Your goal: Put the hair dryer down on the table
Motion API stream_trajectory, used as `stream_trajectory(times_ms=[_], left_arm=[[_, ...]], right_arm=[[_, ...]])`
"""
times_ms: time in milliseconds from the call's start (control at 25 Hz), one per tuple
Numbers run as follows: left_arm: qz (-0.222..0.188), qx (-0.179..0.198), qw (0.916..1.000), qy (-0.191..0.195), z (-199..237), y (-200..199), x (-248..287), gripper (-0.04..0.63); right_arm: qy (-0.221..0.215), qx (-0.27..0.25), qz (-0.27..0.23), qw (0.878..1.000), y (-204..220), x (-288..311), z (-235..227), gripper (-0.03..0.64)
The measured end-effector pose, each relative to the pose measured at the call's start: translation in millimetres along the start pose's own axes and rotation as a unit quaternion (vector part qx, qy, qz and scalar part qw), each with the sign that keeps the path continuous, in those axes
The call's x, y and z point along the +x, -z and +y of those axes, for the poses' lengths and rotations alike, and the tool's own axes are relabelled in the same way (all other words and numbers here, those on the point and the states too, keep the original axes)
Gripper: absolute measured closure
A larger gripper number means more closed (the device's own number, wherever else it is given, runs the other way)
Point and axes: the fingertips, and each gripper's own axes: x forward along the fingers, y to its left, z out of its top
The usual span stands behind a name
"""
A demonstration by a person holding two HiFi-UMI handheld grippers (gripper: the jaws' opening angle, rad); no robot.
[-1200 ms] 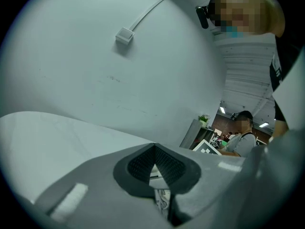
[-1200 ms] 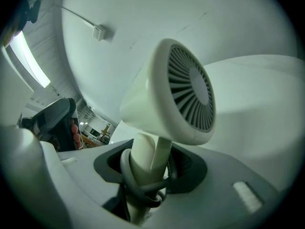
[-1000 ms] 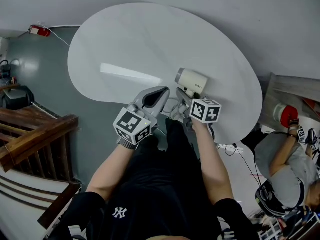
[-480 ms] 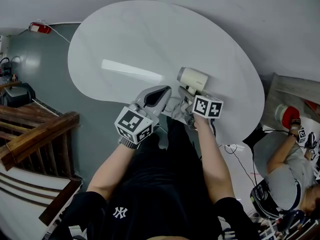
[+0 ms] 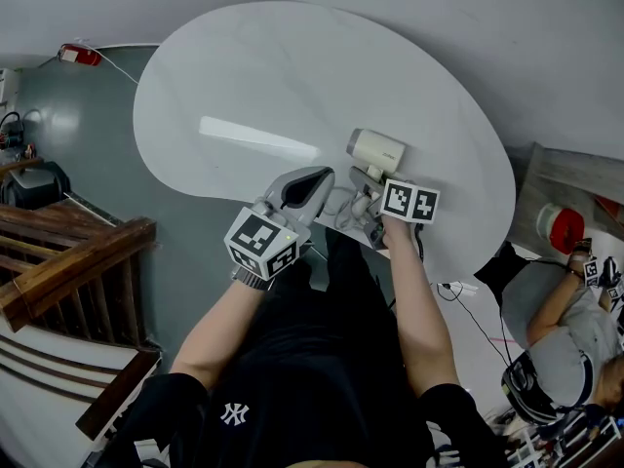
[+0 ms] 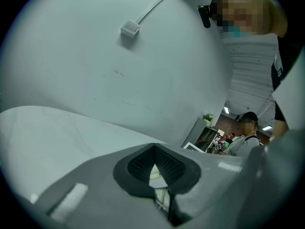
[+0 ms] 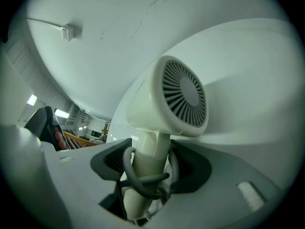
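When looked at from the head view, just a pale hair dryer [image 5: 375,151] poking out ahead of the right gripper [image 5: 363,195], barrel over the near right part of the white table [image 5: 292,76], close to its edge; grip itself masked there by the marker cube [image 5: 409,202]. Made plain only by the right gripper view: jaws of the right gripper [image 7: 150,163] closed on the dryer's handle [image 7: 155,144], one dark pad either side, with the grey cord [image 7: 143,179] looped round the handle between them. Round rear grille [image 7: 183,93] turned toward that camera, head standing up beyond the jaw tips, table [image 7: 257,75] behind. Cannot tell from either view whether resting on the table or held just above it. Left gripper [image 5: 304,185] beside the right one at the table's near edge, apart from the dryer. Confirmed by the left gripper view: left gripper [image 6: 155,168] with jaws drawn together, tips meeting, only a small chink of light between the pads, nothing held. Shows also a wall-mounted cable box [image 6: 129,28] and a person [image 6: 245,135] far off. In the head view alone, a wooden railing [image 5: 68,261] at the left.
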Motion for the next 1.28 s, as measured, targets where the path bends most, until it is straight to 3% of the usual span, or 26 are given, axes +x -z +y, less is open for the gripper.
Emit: stream_trajectory(times_ms=[240,600,720,1000,1280], left_arm=[[0.001,0.004,1.0,0.006,-7,1,6,0.595],[0.013,-0.004,0.9998,0.018,-18,7,5,0.595],[0.011,-0.019,0.9995,0.022,-20,8,-3,0.595],[0.012,-0.009,0.9993,0.034,-35,8,-31,0.595],[-0.005,0.006,0.9985,0.055,-56,-3,-70,0.595]], right_arm=[[0.017,-0.006,0.011,1.0,-8,-18,-8,0.331],[0.046,-0.026,-0.001,0.999,-4,-45,-9,0.394],[0.07,-0.043,-0.025,0.996,-3,-58,-7,0.426],[0.08,-0.073,-0.121,0.987,-4,-91,31,0.594],[0.067,-0.129,-0.191,0.971,0,-129,100,0.594]])
